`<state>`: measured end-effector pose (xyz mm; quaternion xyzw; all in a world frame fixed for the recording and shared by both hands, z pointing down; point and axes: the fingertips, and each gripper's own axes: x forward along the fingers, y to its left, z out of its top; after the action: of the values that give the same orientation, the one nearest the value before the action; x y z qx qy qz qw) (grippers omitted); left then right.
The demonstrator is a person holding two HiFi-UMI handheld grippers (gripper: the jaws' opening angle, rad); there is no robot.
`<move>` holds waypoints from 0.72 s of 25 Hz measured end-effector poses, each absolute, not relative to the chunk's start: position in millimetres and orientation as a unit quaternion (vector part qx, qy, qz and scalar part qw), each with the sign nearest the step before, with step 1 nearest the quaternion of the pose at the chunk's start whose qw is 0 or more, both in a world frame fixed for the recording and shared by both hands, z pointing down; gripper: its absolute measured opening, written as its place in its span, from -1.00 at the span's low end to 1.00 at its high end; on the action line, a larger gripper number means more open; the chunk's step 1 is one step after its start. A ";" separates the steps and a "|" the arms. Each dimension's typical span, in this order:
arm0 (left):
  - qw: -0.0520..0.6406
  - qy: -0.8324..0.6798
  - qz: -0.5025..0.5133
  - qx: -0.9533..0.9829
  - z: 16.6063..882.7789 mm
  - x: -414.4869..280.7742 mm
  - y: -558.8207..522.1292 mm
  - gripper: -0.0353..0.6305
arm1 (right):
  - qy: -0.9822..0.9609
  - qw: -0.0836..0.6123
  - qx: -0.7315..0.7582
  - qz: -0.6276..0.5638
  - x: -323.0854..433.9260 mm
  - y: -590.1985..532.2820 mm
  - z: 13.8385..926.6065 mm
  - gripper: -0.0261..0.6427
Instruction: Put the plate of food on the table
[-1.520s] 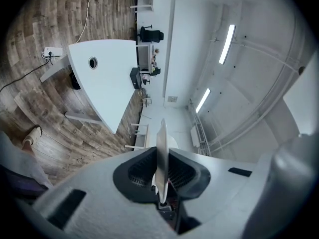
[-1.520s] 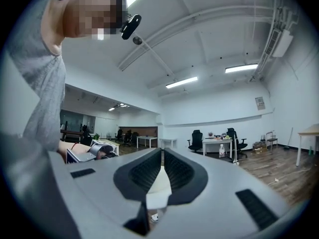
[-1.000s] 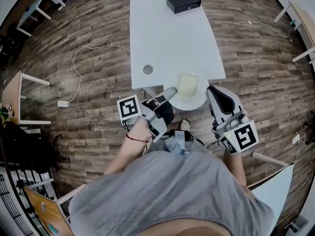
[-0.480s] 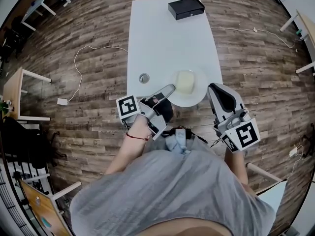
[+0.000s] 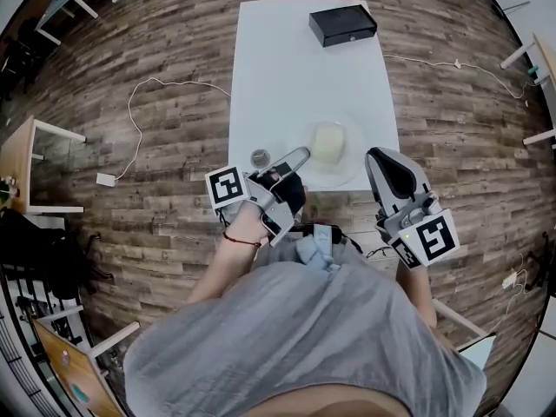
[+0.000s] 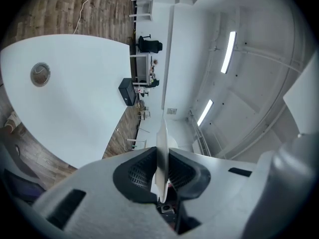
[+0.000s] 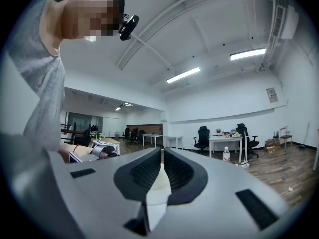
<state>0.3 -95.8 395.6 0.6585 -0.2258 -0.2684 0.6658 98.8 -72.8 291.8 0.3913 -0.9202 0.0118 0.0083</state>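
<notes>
A white plate [image 5: 340, 174] carrying a pale yellow block of food [image 5: 327, 142] sits over the near right corner of the white table [image 5: 287, 76]; whether it rests on the top I cannot tell. My left gripper [image 5: 300, 155] is shut on the plate's left rim. In the left gripper view the plate [image 6: 162, 133] shows edge-on, pinched in the left gripper [image 6: 160, 156]. My right gripper [image 5: 375, 156] stands just right of the plate, shut and empty. The right gripper view shows only the right gripper [image 7: 163, 158] and the room beyond.
A black box [image 5: 342, 24] lies at the table's far right end. A round cable grommet [image 5: 260, 157] sits near the left gripper. A white cable [image 5: 139, 102] trails on the wood floor at left. A small wooden table [image 5: 22, 159] stands further left.
The plate, held in the left gripper, has moved forward from overhanging the table's near edge to lying over the tabletop. The right gripper has stayed beside it.
</notes>
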 end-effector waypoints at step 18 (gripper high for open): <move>0.664 -0.194 -0.243 0.680 393.1 -28.8 -200.4 -0.77 | -0.908 0.014 0.419 0.016 67.6 -173.9 296.6 -0.82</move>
<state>-28.8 -200.4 393.1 0.6803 -0.1937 -0.2435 0.6636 67.6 -173.9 296.6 0.4193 -0.9076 0.0163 0.0139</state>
